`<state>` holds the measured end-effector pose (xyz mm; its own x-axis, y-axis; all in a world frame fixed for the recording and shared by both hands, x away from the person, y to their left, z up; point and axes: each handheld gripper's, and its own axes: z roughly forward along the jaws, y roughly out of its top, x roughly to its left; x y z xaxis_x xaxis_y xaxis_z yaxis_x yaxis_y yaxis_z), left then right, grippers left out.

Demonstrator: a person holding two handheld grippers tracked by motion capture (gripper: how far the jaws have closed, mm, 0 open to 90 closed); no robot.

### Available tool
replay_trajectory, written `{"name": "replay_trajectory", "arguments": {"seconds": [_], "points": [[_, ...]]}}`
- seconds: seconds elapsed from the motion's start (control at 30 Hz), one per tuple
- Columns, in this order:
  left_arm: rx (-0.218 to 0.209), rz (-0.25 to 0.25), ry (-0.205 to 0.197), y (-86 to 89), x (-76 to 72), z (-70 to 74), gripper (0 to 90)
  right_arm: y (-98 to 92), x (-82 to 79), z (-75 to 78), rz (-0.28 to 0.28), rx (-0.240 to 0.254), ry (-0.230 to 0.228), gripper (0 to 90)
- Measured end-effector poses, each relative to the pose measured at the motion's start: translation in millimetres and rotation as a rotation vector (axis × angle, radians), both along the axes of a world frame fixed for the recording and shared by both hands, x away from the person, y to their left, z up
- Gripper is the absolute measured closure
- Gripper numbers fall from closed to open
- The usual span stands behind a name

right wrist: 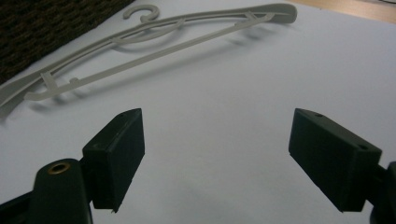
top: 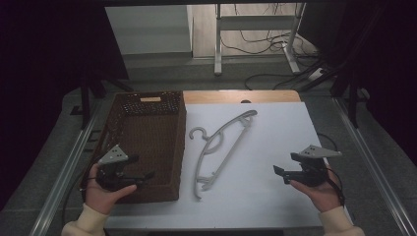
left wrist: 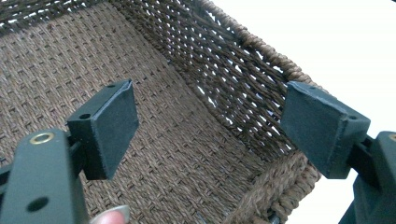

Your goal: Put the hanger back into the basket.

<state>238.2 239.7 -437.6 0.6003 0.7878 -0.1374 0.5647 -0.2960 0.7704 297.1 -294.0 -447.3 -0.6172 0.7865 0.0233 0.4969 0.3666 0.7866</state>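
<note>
A grey plastic clothes hanger (top: 216,147) lies flat on the white table top (top: 255,196), its hook pointing toward the brown woven basket (top: 142,103) at the left. The hanger (right wrist: 154,42) also shows across the top of the right gripper view. My left gripper (top: 150,175) is held over the basket's near end, open, with only basket weave (left wrist: 177,154) between its jaws. My right gripper (top: 279,173) hovers at the table's right, to the right of the hanger, pointing left, open with nothing between its jaws (right wrist: 217,158).
The basket looks empty inside. A wooden strip (top: 241,96) borders the table's far edge. Metal rails (top: 69,167) run along both sides of the table. Behind it stand a white frame (top: 255,29) and loose cables on the floor.
</note>
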Motion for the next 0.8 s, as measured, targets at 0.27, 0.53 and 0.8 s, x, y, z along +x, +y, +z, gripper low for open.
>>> {"name": "replay_trajectory", "arguments": {"seconds": [0.27,0.53,0.8], "points": [[-0.003,-0.004,0.001,-1.5,3.2,2.0,19.5,-4.7,1.7,-2.8,-0.020,0.011,0.027,19.4],[0.003,-0.022,0.006,-6.2,4.1,1.0,19.6,-0.8,9.1,-7.1,-0.017,-0.011,0.045,19.9],[0.012,-0.022,0.008,-4.3,-3.0,0.0,19.7,7.2,5.2,-6.9,-0.011,-0.039,0.046,20.2]]}}
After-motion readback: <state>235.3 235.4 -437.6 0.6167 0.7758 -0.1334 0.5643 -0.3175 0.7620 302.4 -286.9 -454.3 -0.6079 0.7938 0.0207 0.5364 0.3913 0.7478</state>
